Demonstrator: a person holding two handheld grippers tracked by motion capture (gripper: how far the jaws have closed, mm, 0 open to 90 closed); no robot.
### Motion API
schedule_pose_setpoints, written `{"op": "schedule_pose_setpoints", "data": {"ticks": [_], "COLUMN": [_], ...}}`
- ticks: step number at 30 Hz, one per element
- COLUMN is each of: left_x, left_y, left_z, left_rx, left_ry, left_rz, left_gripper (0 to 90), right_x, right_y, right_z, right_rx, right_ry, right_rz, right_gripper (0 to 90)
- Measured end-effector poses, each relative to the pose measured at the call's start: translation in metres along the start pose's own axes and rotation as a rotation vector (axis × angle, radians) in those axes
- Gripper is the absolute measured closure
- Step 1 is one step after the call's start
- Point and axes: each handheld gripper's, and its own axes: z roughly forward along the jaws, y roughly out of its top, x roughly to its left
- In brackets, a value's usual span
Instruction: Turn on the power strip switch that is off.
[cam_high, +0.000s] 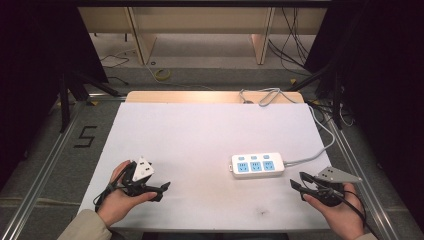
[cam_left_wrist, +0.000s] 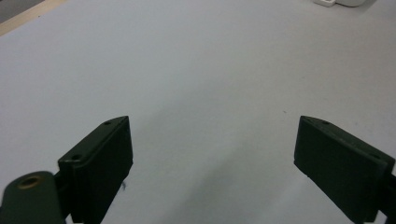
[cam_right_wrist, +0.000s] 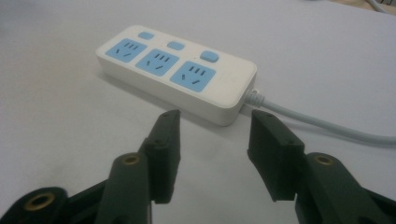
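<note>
On white bench (cam_high: 200, 135): approach step, right gripper (cam_right_wrist: 212, 133) jaws apart and empty just short of power strip (cam_right_wrist: 175, 70) cable end, left gripper (cam_left_wrist: 212, 154) wide, idle; next, advance to straddle casing.

Power strip (cam_right_wrist: 177, 77): smooth white plastic w/ slight sheen; socket faces & buttons in pale blue plastic, matt. Its cord (cam_right_wrist: 327, 123): grey rubbery sheath, smooth. Table top (cam_high: 200, 135): white sheet, matt, even, w/ a few small dark scuffs near front edge; bare light wood strip (cam_high: 210, 96) at far edge. Right gripper (cam_right_wrist: 212, 135): jaws of black matt plastic, flat pads, brass-coloured metal inserts at pivots. Left gripper (cam_left_wrist: 212, 154): same black matt finish. Grey plate (cam_high: 340, 174) on right gripper: dull, smooth. Sleeve (cam_high: 85, 227): beige cloth.
</note>
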Motion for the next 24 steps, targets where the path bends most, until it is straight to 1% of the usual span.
{"op": "schedule_pose_setpoints", "data": {"ticks": [1,2,3,5,6,7,8,10,11,12,16,24], "left_x": [0.000,0.000,0.001,0.001,0.000,0.000,0.000,0.001,0.001,0.001,0.002,0.003], "left_y": [0.000,0.000,0.000,-0.001,-0.001,-0.001,0.000,0.000,0.000,0.000,0.000,-0.001], "left_z": [0.000,0.000,0.000,-0.001,0.000,0.000,-0.001,0.000,0.000,0.000,0.000,0.001], "left_rx": [-0.002,-0.002,-0.004,-0.004,-0.003,-0.003,-0.001,-0.002,-0.002,0.002,0.001,-0.001], "left_ry": [0.004,0.004,0.005,0.005,0.003,0.003,0.008,0.009,0.009,0.010,0.014,0.018], "left_rz": [-0.007,-0.007,-0.010,-0.015,-0.013,-0.013,-0.010,-0.011,-0.011,-0.010,-0.017,-0.021], "left_gripper": [11.5,11.6,11.6,11.8,11.8,11.8,11.9,12.2,12.3,12.3,12.8,12.9], "right_x": [0.000,0.000,0.000,0.001,0.001,0.001,0.003,0.003,0.003,0.003,0.002,0.004], "right_y": [0.001,0.001,0.002,0.003,0.003,0.003,0.005,0.007,0.007,0.009,0.010,0.017], "right_z": [-0.001,-0.001,-0.003,-0.004,-0.005,-0.005,-0.006,-0.007,-0.007,-0.009,-0.008,-0.007], "right_rx": [0.001,0.001,0.004,0.007,0.005,0.005,0.008,0.010,0.010,0.010,0.023,0.030], "right_ry": [-0.006,-0.006,-0.006,-0.010,-0.015,-0.015,-0.018,-0.031,-0.031,-0.037,-0.042,-0.041], "right_rz": [-0.002,-0.002,0.000,-0.003,-0.006,-0.006,-0.007,-0.014,-0.014,-0.013,-0.004,0.006], "right_gripper": [57.1,57.1,64.4,71.4,74.7,74.7,80.9,86.9,86.9,90.0,90.0,90.0]}}
